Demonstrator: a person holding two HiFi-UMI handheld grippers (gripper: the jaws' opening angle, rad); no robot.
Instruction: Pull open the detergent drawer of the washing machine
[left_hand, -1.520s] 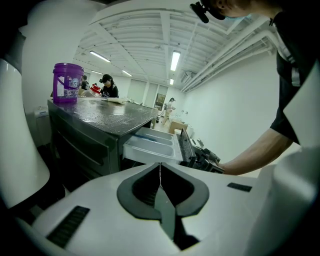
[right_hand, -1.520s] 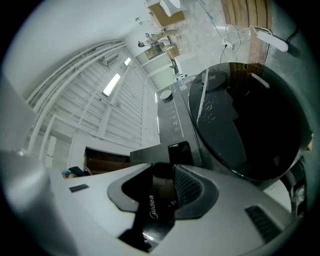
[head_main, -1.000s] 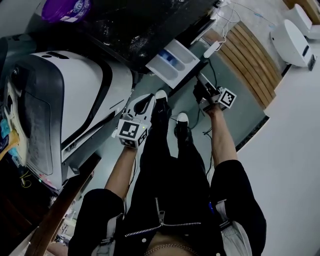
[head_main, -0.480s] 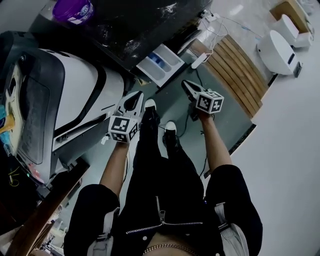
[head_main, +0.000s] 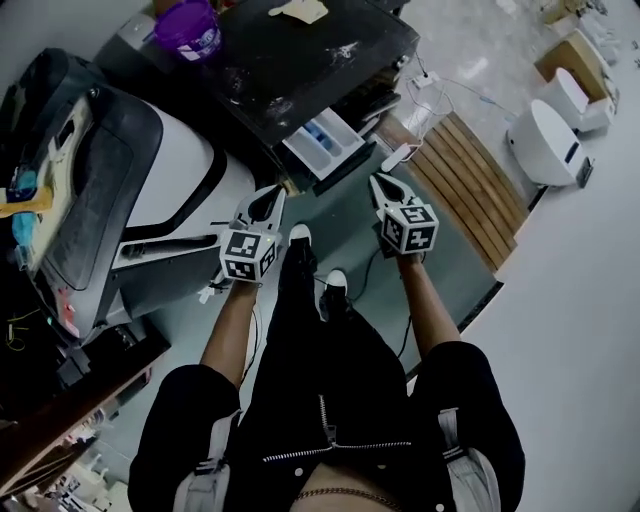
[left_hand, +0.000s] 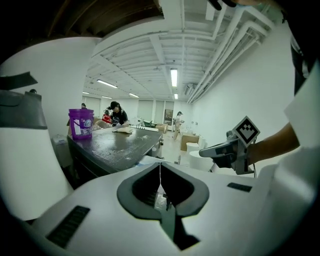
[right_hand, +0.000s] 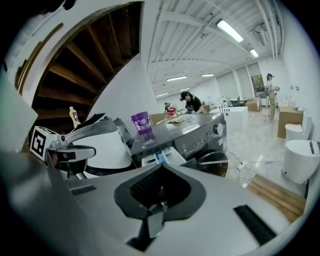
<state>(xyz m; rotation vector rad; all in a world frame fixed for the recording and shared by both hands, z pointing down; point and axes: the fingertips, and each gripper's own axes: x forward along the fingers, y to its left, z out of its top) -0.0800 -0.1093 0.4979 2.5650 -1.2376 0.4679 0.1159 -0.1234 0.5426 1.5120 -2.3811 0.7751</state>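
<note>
Detergent drawer (head_main: 322, 143) sits open — right gripper (head_main: 381, 186) seemingly empty.

The dark grey front-loading washing machine (head_main: 300, 70) is seen standing on the floor, its flat top scuffed and streaked with pale marks. On its front panel a round control knob (right_hand: 216, 129) is set at the upper right, and a dark round door (right_hand: 212, 161) is placed below it. The white plastic detergent drawer (head_main: 322, 140) is pulled out from the upper left of the front and projects well clear of the panel. It is held level, its open compartments turned upward, one fitted with a blue insert.
</note>
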